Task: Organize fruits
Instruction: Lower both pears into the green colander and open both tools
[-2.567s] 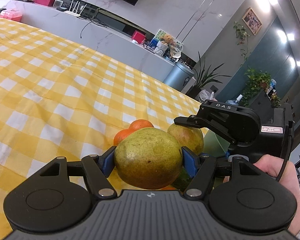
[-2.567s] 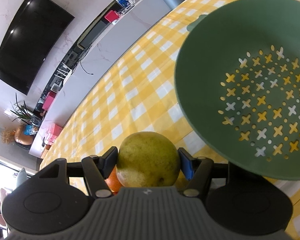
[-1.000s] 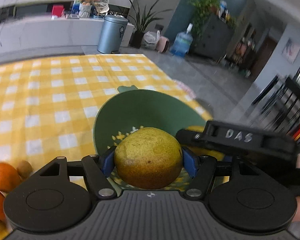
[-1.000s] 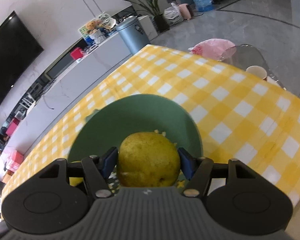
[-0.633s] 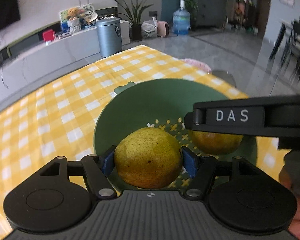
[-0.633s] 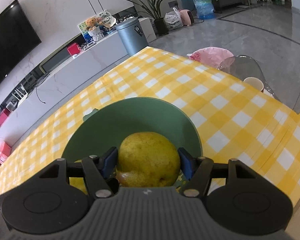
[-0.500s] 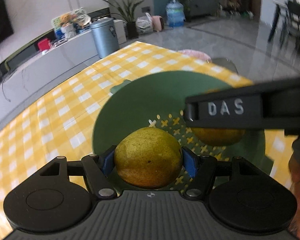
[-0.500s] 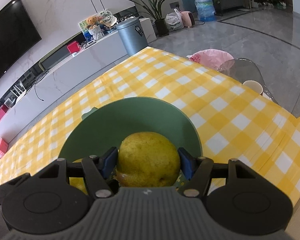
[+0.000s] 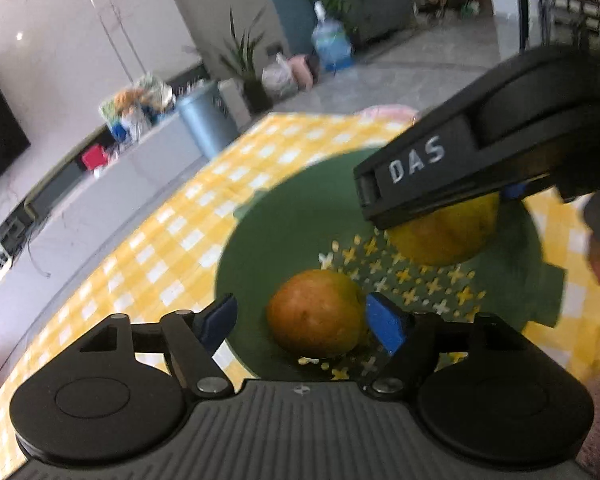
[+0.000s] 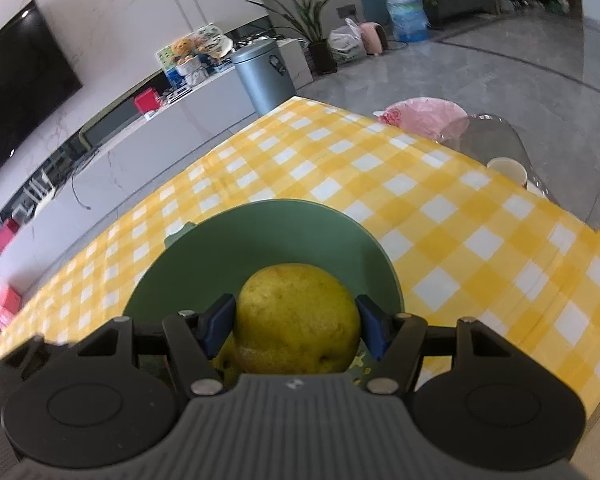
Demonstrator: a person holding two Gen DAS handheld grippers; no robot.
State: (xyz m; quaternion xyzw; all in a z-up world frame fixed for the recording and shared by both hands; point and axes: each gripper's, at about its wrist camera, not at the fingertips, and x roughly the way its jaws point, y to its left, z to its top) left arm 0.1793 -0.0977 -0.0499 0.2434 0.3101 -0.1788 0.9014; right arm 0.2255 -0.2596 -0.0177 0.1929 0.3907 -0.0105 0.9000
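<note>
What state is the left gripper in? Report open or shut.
Open. The left gripper has blue pads apart, and its pear sits loose in the green colander.

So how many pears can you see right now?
2. One pear lies in the green strainer, between the open left gripper fingers. The other pear is held by the right gripper above it. More may be hidden.

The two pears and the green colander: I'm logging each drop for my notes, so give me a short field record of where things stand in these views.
left gripper: open, blue pads apart from the fruit
left pear: lying in the colander, released
right gripper: shut on the right pear
right pear: held over the colander
colander: green, perforated base, on the yellow checked tablecloth
other fruit: none visible in these views
</note>
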